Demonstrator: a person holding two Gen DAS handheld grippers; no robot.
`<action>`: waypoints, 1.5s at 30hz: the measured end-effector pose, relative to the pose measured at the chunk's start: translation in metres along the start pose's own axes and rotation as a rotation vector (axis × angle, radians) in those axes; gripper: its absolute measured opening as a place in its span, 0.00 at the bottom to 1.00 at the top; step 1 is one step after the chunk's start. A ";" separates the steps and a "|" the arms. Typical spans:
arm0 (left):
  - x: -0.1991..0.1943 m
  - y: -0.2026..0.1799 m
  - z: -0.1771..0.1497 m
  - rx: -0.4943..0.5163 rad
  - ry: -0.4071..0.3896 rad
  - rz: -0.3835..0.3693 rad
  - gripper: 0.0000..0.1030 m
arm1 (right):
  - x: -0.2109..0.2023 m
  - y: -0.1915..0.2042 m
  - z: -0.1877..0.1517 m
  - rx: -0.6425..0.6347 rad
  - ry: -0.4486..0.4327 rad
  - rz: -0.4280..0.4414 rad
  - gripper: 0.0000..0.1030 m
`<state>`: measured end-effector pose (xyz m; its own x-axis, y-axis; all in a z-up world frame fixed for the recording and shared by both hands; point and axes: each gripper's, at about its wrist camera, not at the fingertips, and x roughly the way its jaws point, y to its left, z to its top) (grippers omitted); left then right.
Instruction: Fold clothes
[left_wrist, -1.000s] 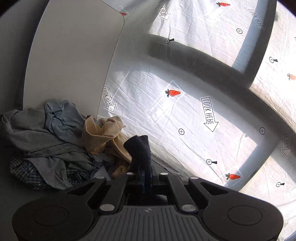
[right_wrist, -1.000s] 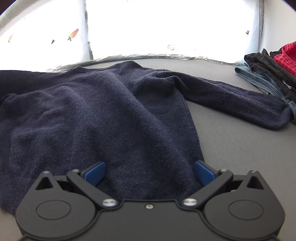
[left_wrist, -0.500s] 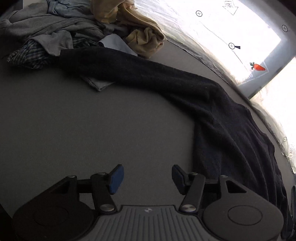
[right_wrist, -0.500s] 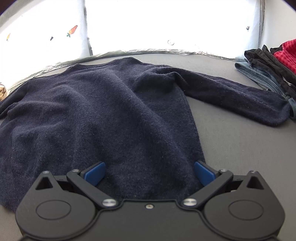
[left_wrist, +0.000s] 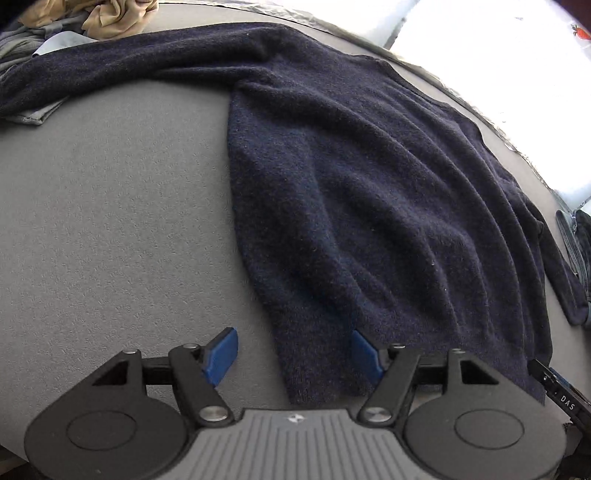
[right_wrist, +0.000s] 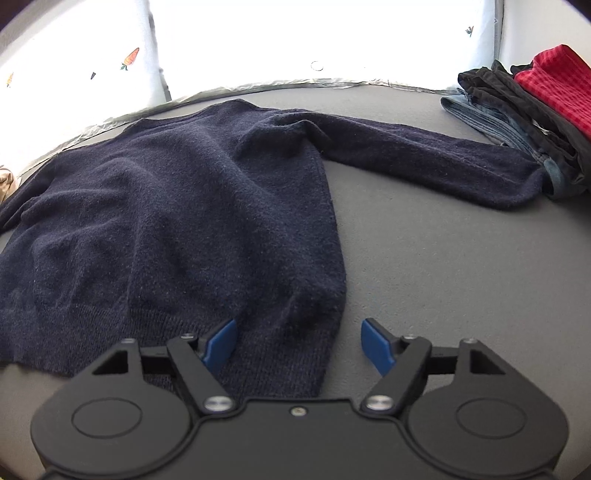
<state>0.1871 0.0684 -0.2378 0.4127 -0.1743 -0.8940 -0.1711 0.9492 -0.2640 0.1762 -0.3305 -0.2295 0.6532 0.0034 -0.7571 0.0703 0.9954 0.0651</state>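
A dark navy sweater (left_wrist: 369, 184) lies flat on the grey table (left_wrist: 110, 221), sleeves spread to both sides. My left gripper (left_wrist: 293, 352) points down at its lower left hem corner; its jaws are opening, the corner lies between the blue pads, and neither pad presses it. In the right wrist view the sweater (right_wrist: 184, 206) stretches away from my right gripper (right_wrist: 299, 345). That gripper's jaws are closing, with the lower right hem corner between them. Its left pad is over the knit and its right pad over bare table, with no grip.
A heap of unfolded clothes (left_wrist: 110, 18), tan and grey-blue, sits at the far left by the left sleeve's end. A folded stack (right_wrist: 535, 110) of red, black and denim pieces lies at the right, touching the right cuff. A white carrot-print backdrop (right_wrist: 129, 59) rises behind the table.
My left gripper let go of the sleeve, swung down to the hem's left corner and opened. My right gripper shifted right along the hem and its jaws narrowed.
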 end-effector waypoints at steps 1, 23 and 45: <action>0.000 -0.003 -0.001 -0.001 -0.004 0.017 0.55 | -0.001 0.001 0.000 -0.019 0.003 0.016 0.47; -0.048 0.004 -0.032 -0.123 -0.008 0.154 0.30 | -0.040 -0.014 -0.001 -0.093 0.091 0.128 0.51; 0.027 -0.086 0.067 0.076 -0.004 0.150 0.70 | 0.002 -0.141 0.048 0.472 -0.097 -0.160 0.28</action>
<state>0.2732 -0.0008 -0.2153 0.3915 -0.0287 -0.9197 -0.1625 0.9817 -0.0997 0.2037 -0.4758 -0.2094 0.6718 -0.1773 -0.7192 0.4939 0.8308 0.2565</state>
